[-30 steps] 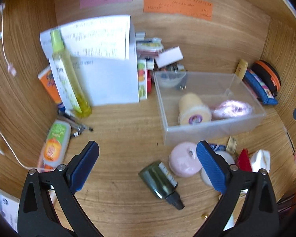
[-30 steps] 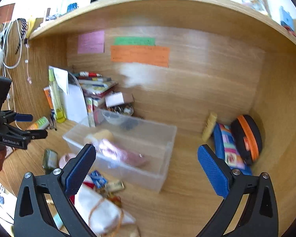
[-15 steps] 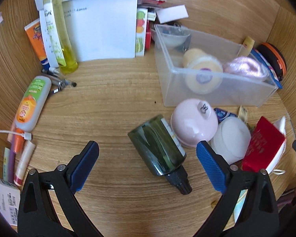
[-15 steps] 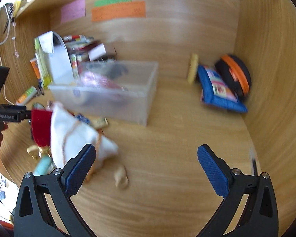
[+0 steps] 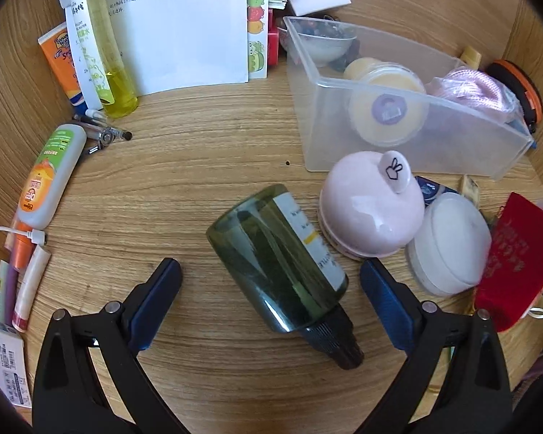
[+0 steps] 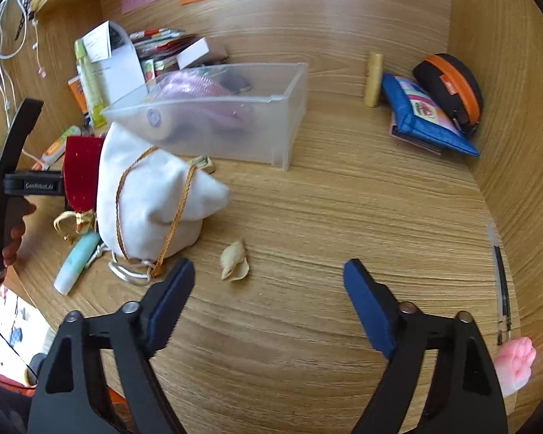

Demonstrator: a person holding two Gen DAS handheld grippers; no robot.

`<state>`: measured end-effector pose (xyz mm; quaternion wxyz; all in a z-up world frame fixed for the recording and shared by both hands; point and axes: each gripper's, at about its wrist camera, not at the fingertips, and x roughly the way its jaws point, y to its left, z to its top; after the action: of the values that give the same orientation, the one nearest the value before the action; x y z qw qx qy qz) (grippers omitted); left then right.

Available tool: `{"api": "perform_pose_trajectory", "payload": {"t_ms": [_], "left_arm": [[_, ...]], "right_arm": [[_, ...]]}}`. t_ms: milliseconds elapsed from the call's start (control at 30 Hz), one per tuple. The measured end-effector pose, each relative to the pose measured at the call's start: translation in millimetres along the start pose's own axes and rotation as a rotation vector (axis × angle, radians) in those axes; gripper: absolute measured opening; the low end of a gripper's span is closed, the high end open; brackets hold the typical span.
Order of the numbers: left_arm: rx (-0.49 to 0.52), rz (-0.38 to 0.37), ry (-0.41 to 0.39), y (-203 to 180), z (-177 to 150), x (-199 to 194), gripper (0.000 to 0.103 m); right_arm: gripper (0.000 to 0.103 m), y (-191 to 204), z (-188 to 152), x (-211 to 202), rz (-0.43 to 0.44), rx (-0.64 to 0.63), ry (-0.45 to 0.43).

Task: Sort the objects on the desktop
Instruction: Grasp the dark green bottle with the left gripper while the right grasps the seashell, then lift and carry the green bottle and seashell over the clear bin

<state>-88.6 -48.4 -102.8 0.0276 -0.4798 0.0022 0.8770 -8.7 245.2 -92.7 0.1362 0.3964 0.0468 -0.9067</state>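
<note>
Straddling the dark green dropper bottle [image 5: 277,255] with spread left tongs [image 5: 270,284]; right tongs [image 6: 268,285], just narrowing, empty, seashell [image 6: 234,259] at eleven o'clock. Needed next: pinching.

The brown wooden counter [image 5: 184,188] looks smooth. The dark green glass bottle [image 5: 275,256] is shiny. The white cloth bag [image 6: 152,195] looks soft.

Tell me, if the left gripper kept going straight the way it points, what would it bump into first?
Most likely the dark green bottle, lying on the desk between the open left gripper fingers; depth is hard to judge.
</note>
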Motion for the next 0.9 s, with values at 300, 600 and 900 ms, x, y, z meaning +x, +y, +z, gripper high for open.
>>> {"api": "perform_pose_trajectory", "payload": {"t_ms": [300, 600, 900], "left_arm": [[0.028, 0.015, -0.032, 2.1, 1.1, 2.6, 0.099], [0.065, -0.016, -0.074, -0.3, -5.4, -6.7, 0.069], [0.035, 0.006, -0.097, 8.3, -3.8, -8.4, 0.046]], "right_arm": [[0.041, 11.8, 1.0, 22.0, 0.021, -0.053, 0.040], [0.021, 12.9, 2.5, 23.6, 0.034, -0.067, 0.031], [0.016, 7.5, 3.3, 19.7, 0.052, -0.029, 0.036]]}}
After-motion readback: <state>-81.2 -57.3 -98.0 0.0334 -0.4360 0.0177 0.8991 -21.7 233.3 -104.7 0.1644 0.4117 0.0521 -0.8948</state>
